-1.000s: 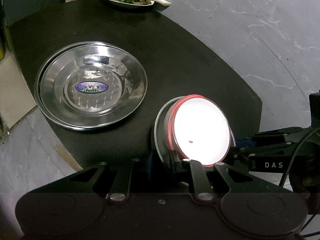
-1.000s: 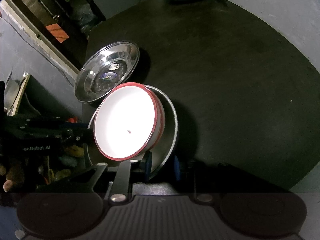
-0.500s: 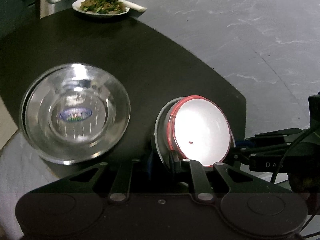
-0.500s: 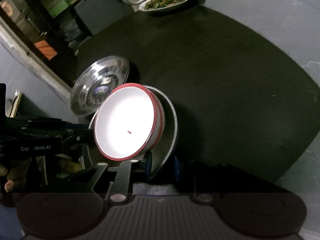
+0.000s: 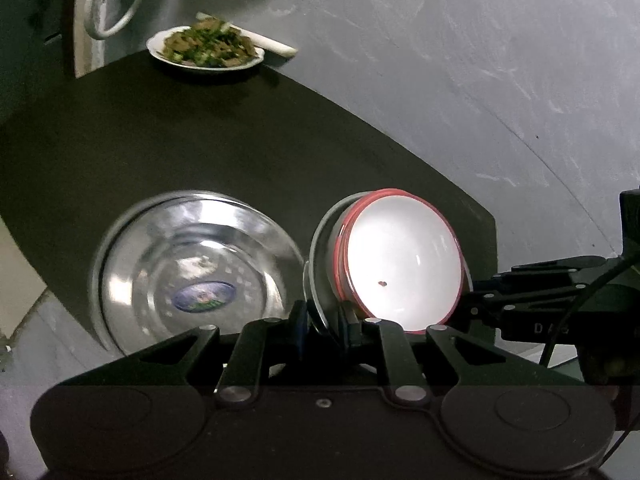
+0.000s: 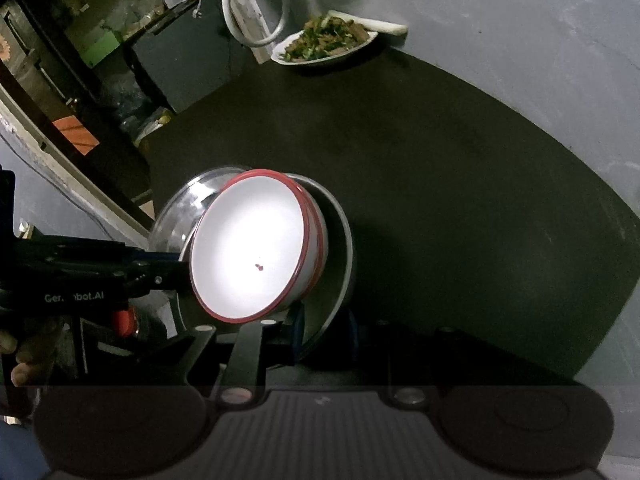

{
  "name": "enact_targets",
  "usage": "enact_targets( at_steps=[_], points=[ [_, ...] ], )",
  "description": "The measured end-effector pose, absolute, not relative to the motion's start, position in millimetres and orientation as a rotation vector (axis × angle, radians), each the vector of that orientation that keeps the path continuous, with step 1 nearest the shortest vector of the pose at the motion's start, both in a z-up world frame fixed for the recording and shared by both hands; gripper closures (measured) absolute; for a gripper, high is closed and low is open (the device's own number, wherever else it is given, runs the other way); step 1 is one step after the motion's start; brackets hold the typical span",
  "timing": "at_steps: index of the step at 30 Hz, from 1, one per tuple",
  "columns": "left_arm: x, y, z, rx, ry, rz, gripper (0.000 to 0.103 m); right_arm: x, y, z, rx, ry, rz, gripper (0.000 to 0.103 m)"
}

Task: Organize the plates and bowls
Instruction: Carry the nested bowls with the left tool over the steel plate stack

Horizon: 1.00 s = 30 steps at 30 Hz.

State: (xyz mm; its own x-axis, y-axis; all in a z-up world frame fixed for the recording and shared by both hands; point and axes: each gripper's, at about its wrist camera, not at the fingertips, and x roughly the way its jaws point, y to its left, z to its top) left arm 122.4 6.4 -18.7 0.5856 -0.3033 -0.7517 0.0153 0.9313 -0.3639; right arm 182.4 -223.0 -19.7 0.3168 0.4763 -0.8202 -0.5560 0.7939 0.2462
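Steel plate (image 5: pixel 320 248), tilted and carrying a red-rimmed white bowl (image 5: pixel 404 260), is pinched at opposite rim edges by both tongs: the left tongs (image 5: pixel 324 326) and right tongs (image 6: pixel 322 330) are each nearly closed on its rim. Left of them, stacked steel plates (image 5: pixel 192 268) lie on the black bench (image 5: pixel 240 148).

White bowls with red rims (image 5: pixel 402 264), nested, sit in a steel plate (image 6: pixel 338 256) held off the dark round table (image 5: pixel 248 152), both gripped at opposite rims; a second steel plate (image 5: pixel 192 272) rests near the table's edge.
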Motion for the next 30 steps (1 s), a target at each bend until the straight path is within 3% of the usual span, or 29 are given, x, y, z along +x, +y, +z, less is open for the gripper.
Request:
enact_targets(
  at_steps=[30],
  points=[
    [106, 82, -20, -0.372, 0.939, -0.028, 0.087, 200, -125, -27, -0.161, 1.050, 0.819, 0.078]
  ],
)
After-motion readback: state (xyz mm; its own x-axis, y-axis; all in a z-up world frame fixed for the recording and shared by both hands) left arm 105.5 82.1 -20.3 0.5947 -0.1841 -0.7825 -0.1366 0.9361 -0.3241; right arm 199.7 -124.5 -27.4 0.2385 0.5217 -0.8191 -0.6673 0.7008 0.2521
